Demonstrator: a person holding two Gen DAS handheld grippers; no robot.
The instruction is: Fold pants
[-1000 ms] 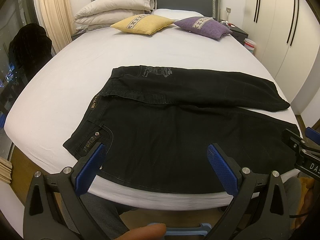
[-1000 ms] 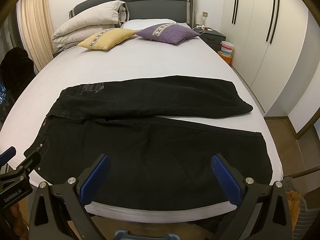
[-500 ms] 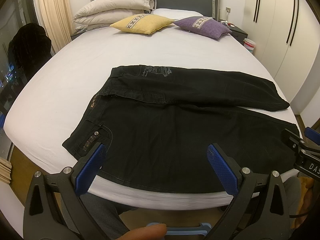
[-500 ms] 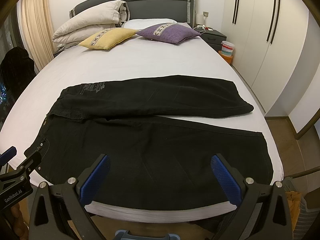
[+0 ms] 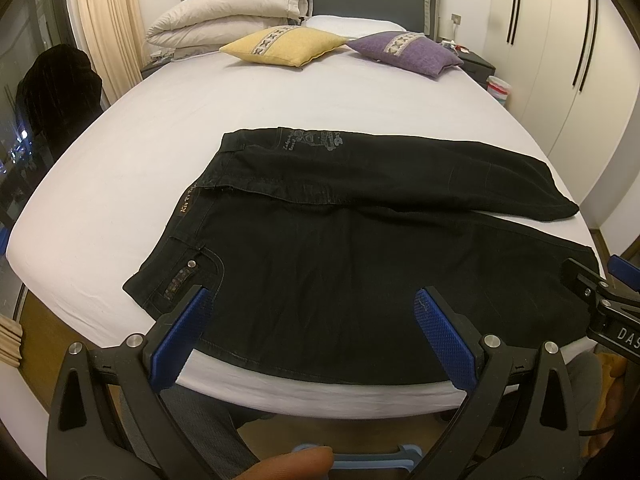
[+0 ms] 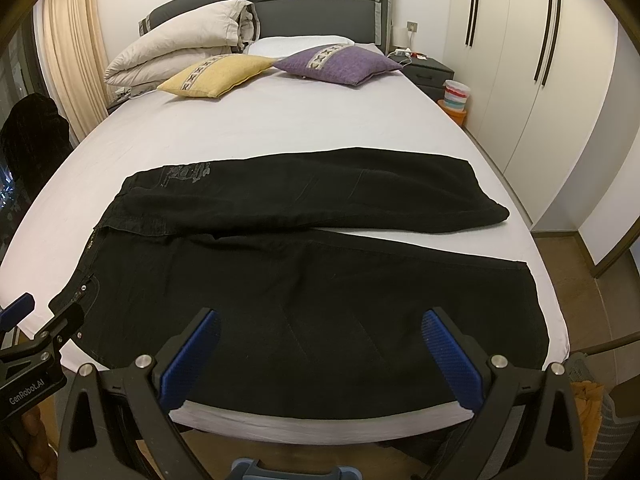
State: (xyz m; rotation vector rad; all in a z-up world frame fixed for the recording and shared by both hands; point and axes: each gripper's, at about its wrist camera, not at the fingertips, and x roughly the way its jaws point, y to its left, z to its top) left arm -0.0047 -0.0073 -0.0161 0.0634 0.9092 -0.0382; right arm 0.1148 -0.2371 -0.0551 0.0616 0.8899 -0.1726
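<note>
From the left wrist view, the black pants (image 5: 360,248) lie spread flat on the white bed (image 5: 200,112), near its foot edge, waistband to the left and legs running right. The left tool (image 5: 312,312) hangs over the pants with its blue pads wide apart, gripping nothing. A yellow cushion (image 5: 284,45) sits far beyond the pants, by the headboard.

From the right wrist view, the right tool (image 6: 320,340) hovers over the pants' near leg, spread wide and empty.

Warm, dim, sharp; fisheye-bent edges
</note>
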